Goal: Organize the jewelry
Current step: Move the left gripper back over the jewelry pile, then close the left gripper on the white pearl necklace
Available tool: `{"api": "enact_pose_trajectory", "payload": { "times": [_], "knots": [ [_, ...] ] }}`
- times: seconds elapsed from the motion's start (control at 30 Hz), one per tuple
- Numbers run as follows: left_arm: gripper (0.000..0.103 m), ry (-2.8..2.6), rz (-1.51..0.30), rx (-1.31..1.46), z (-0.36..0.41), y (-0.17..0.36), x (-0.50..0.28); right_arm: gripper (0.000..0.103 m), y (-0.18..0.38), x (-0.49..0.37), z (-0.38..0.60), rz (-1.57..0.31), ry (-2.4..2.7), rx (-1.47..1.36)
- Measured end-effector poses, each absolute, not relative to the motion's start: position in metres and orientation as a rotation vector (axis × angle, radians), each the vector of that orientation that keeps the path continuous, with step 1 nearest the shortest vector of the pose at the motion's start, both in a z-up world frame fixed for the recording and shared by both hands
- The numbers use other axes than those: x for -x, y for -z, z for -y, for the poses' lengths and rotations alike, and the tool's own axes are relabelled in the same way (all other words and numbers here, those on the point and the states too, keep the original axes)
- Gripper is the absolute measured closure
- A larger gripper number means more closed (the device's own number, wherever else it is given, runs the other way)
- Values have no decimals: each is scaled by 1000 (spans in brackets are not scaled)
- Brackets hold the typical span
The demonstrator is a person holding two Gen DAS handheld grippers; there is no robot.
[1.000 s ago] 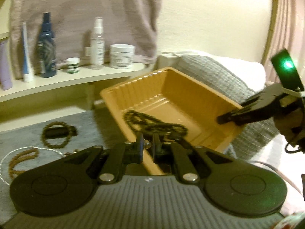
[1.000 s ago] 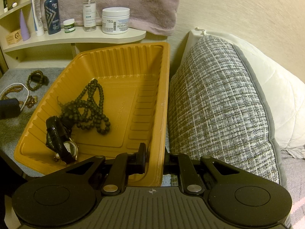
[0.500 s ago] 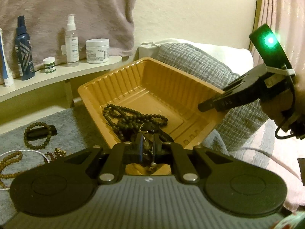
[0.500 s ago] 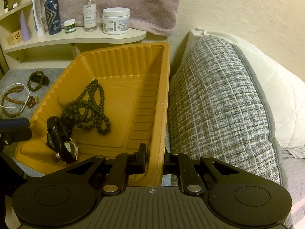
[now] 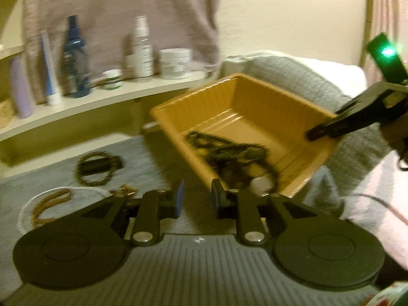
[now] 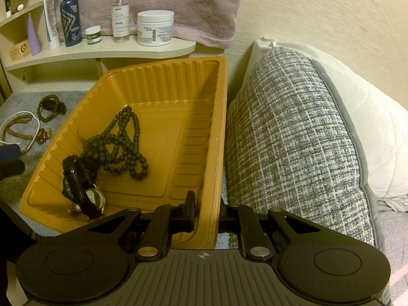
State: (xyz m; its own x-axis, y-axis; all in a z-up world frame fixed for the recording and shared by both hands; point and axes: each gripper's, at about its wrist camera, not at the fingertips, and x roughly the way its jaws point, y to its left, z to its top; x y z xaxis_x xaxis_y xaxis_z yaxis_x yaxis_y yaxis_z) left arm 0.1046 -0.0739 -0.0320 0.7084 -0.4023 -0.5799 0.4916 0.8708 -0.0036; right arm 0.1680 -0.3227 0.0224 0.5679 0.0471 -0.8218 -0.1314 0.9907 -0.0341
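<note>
Shelf (image 6: pixel 102 52): at upper left, carrying bottles, tubes and two jars; a mauve towel (image 6: pixel 178 5) hangs behind it
Grey mat (image 6: pixel 23 178): bearing the loose jewellery left of the tray
Bead bracelet (image 6: pixel 48 107): dark, coiled around a black object on the mat, near the tray's left wall
Bead strands (image 6: pixel 17 127): brown and white loops on the mat, nearer the left edge than the bracelet
Left gripper (image 5: pixel 195 199): over the mat just beside the tray's near-left corner; jaws opening, blue pads apart, nothing between them; this view is blurred
Orange tray (image 6: pixel 178 81): ribbed plastic, tilted, its right rim raised
Black bead necklace (image 6: pixel 119 148): heaped on the tray floor, left of centre
Wristwatch (image 6: pixel 81 188): black strap, round face, in the tray's near-left corner, touching the necklace; a small earring-like piece (image 6: pixel 74 207) lies just beside it
Right gripper (image 6: pixel 206 211): clamped tight on the tray's right wall, one finger inside, one outside
Tweed cushion (image 6: pixel 293 137): just beside the tray's right wall, a white pillow (image 6: pixel 369 127) behind it
</note>
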Motion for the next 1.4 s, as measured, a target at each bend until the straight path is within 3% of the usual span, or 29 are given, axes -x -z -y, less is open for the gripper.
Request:
{"api": "enact_pose_trajectory", "payload": {
  "times": [0.77,1.1,1.4],
  "knots": [
    [83,209,-662,-375,-18,65,-138,89,-22,-168,323,-961,-106,98],
    [83,-2,-750,-150,-81,68,-157,89,-22,-168,323,-963,-106,100],
    [83,-93,-777,-11,-88,78,-174,89,-20,-169,323,-964,-107,105]
  ]
}}
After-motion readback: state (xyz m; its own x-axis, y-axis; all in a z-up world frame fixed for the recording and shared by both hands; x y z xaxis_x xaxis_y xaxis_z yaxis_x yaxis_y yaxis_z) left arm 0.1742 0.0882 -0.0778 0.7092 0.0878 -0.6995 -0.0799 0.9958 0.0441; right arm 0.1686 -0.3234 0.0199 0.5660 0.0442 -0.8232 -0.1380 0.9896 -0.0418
